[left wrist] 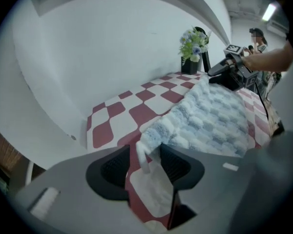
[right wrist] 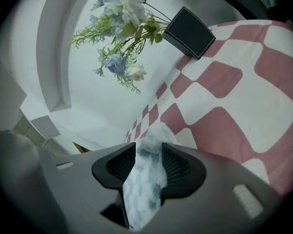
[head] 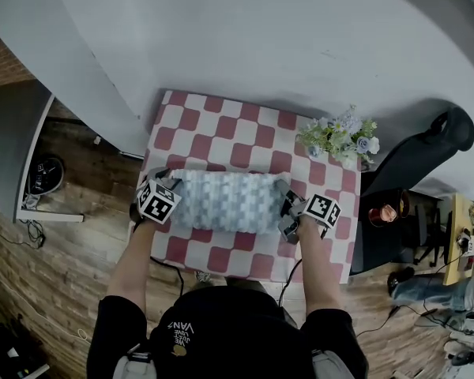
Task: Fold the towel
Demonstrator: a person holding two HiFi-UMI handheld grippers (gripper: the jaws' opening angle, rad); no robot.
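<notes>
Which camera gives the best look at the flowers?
The right gripper view: the flowers are close and large, petals and leaves distinct. The head view shows them small at the table's corner; the left gripper view shows them far off.

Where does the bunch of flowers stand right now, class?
In the head view, the bunch of flowers stands at the far right corner of the checkered table, just beyond the right end of the towel.
</notes>
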